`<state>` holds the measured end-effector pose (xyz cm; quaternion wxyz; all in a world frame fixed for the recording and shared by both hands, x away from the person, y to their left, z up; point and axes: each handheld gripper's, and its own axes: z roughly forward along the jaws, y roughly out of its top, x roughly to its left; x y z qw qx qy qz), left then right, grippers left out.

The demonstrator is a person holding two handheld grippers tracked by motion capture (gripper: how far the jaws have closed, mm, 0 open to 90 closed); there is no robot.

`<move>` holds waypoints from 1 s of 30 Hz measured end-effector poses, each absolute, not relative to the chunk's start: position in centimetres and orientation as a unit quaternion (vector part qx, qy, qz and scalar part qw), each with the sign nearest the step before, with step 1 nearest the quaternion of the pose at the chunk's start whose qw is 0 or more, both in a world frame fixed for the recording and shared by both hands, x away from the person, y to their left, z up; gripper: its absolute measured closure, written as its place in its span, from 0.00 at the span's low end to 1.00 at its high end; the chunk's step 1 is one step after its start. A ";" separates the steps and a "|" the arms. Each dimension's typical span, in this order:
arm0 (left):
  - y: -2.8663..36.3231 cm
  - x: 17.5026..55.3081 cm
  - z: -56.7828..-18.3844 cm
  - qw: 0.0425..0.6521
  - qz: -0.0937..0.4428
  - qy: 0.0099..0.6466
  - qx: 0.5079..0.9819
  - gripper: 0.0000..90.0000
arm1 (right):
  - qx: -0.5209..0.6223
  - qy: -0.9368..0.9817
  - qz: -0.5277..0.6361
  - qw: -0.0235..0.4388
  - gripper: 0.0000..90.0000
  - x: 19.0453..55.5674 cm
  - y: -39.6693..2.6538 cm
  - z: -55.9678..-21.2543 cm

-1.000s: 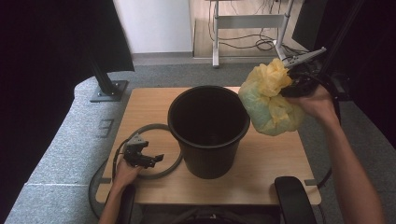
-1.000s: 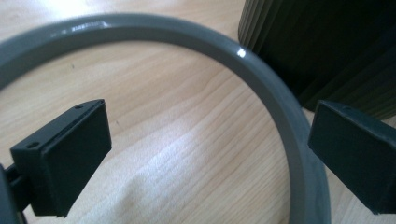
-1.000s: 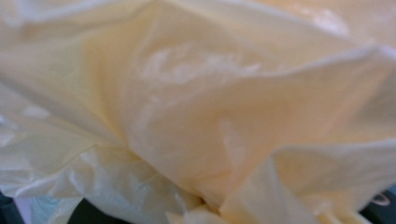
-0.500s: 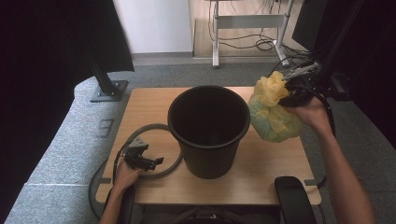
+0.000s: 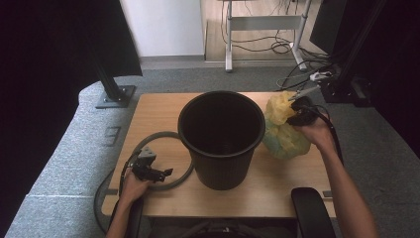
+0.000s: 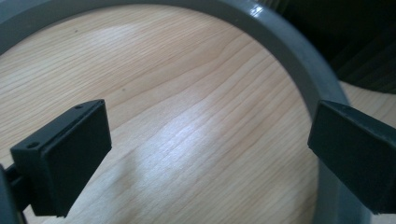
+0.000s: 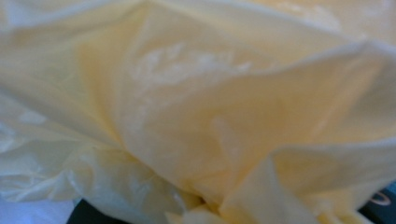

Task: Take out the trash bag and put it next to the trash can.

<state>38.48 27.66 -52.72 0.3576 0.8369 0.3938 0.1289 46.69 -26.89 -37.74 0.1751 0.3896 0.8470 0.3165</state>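
The right gripper [image 5: 296, 113] pinched the gathered neck of the yellow plastic bag [image 5: 282, 134], whose bulk rested on the wooden table [image 5: 158, 111] just beside the black bucket [image 5: 220, 136], near the table's right edge. The left gripper [image 5: 157, 173] lay low at the near left corner, its jaws spread with nothing between them, over bare wood inside the grey ring [image 5: 166, 136] (the ring's curve passed under one jaw in the left gripper view). Open tabletop remained behind the bucket and along the front edge. No readable writing or labels showed anywhere.
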 end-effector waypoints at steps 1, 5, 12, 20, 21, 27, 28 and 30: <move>27.7 38.5 -52.8 0.354 0.131 0.395 0.838 0.00 | 0.392 0.846 0.316 0.175 0.87 46.8 -26.9 -38.2; 27.9 38.6 -53.0 0.348 0.132 0.399 0.838 0.00 | 0.399 0.844 0.312 0.178 0.87 47.2 -26.9 -40.1; 27.9 38.6 -53.2 0.342 0.128 0.403 0.839 0.00 | 0.413 0.843 0.296 0.178 0.86 47.7 -26.5 -43.2; 27.9 38.7 -53.4 0.333 0.127 0.408 0.841 0.00 | 0.430 0.837 0.292 0.172 0.82 48.8 -25.8 -45.7; 27.9 38.7 -53.4 0.334 0.126 0.408 0.840 0.00 | 0.431 0.837 0.290 0.172 0.81 48.9 -25.6 -46.0; 27.9 38.7 -53.3 0.343 0.123 0.403 0.840 0.00 | 0.443 0.832 0.286 0.173 0.76 50.4 -24.8 -47.4; 27.9 38.7 -53.3 0.343 0.122 0.402 0.840 0.00 | 0.446 0.830 0.287 0.172 0.74 50.7 -24.7 -47.6; 27.9 38.7 -53.4 0.342 0.120 0.402 0.841 0.00 | 0.454 0.826 0.289 0.171 0.70 51.3 -24.5 -48.0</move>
